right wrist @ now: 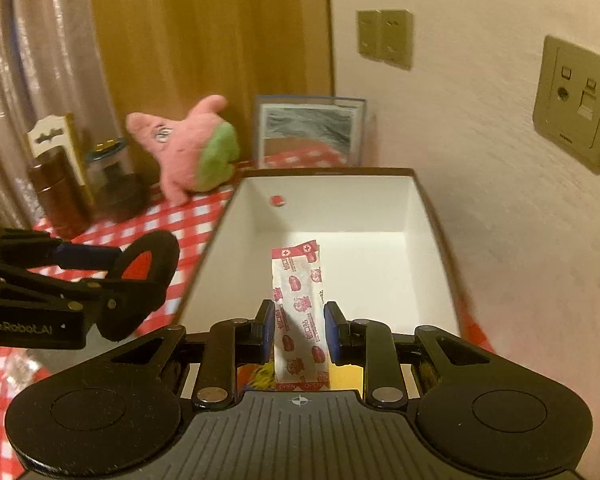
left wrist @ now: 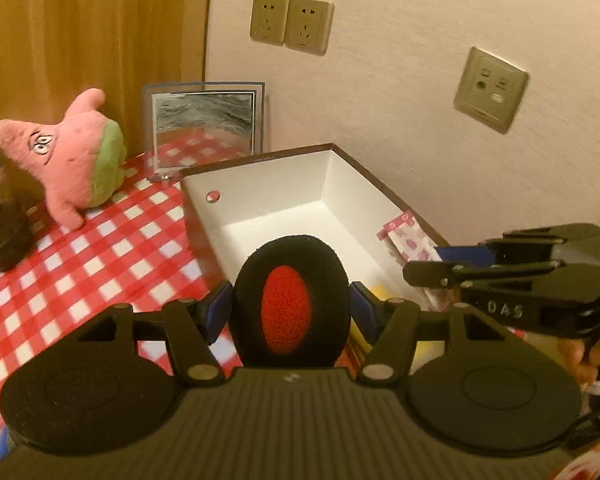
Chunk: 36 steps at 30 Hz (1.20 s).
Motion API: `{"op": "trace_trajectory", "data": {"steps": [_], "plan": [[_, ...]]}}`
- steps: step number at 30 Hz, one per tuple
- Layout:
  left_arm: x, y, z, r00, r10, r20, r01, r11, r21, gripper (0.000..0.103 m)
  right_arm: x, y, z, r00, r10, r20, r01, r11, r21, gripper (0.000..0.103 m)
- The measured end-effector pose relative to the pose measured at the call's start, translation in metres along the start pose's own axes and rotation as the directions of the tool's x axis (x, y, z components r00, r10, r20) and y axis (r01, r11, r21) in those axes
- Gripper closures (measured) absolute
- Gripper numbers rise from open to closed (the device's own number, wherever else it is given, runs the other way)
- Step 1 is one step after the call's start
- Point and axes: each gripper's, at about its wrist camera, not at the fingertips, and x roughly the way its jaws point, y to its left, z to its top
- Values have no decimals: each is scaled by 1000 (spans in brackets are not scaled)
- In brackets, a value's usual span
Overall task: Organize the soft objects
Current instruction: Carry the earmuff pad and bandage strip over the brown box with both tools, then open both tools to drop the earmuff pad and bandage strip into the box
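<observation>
Both tools grip: right tool (right wrist: 299,332) holds packet (right wrist: 299,312) lengthwise toward box (right wrist: 428,208).

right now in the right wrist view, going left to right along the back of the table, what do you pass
brown jar → dark glass jar → pink starfish plush → picture frame → wall socket plate

- My left gripper (left wrist: 290,304): black ribbed body, round discs, silver screws, blue pads (left wrist: 216,312).
- My right gripper (right wrist: 300,330): same black build, blue pads (right wrist: 266,330), white crosshair mark.
</observation>
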Motion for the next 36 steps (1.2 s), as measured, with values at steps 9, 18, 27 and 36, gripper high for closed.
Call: {"op": "trace_trajectory", "data": {"steps": [9,18,27,36], "plan": [[74,-5,39,999,4,-41,-4,1000,1,42,50,-49,20,999,-21,-31,23,996,82,76],[119,-4,60,998,4,-57,-4,1000,-4,40,72,-73,32,999,-39,-24,41,993,111,76],[126,-4,68,997,35,-62,-33,999,29,35,77,-79,38,1000,-23,-14,25,992,121,76],[104,8,60,997,48,-56,-49,999,-1,35,71,-74,40,998,-25,58,18,993,115,28]]}}
